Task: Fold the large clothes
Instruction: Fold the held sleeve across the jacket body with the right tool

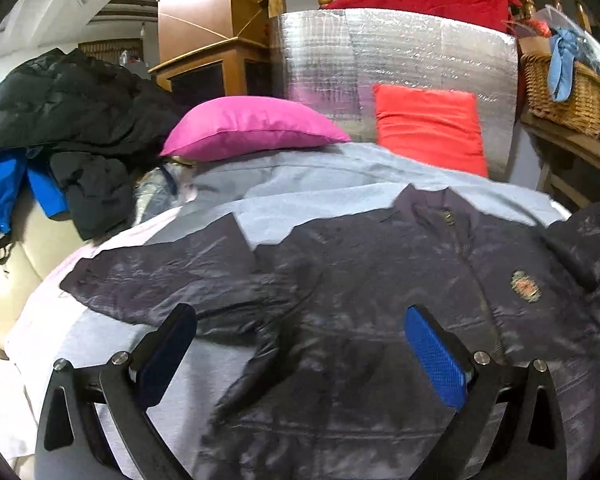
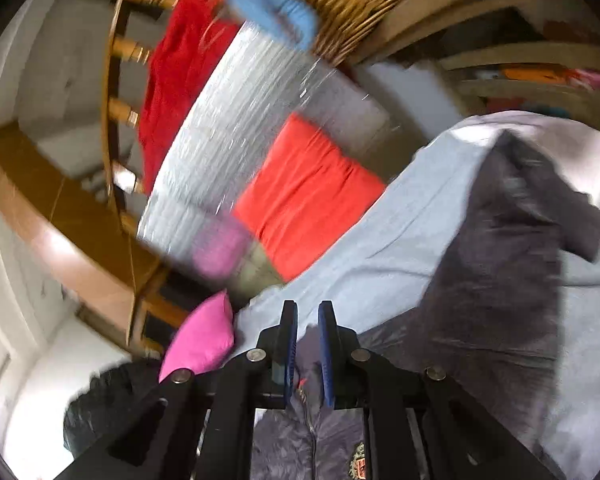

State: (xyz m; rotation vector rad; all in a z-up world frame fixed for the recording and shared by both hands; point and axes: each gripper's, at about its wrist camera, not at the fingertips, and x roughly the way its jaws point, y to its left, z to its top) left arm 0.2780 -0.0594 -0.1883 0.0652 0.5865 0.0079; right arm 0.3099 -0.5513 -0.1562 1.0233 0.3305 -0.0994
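Observation:
A dark navy jacket (image 1: 360, 280) with a chest badge (image 1: 525, 286) lies front up and spread on the light blue sheet (image 1: 320, 196). Its left sleeve (image 1: 152, 276) stretches out to the left. My left gripper (image 1: 300, 344) is open just above the jacket's lower left part, with the blue pads (image 1: 436, 356) wide apart and empty. My right gripper (image 2: 308, 344) is nearly shut, with only a narrow gap, and jacket cloth (image 2: 308, 412) shows in the gap by the zip. I cannot tell if it pinches the cloth. The right sleeve (image 2: 512, 240) is raised and blurred.
A pink cushion (image 1: 252, 128) and a red cushion (image 1: 428, 128) lean against a silver foil panel (image 1: 380, 52) at the back. A black coat (image 1: 68, 120) and blue garment (image 1: 0, 188) are piled at left. A wicker basket (image 1: 564, 92) stands at right on a wooden shelf.

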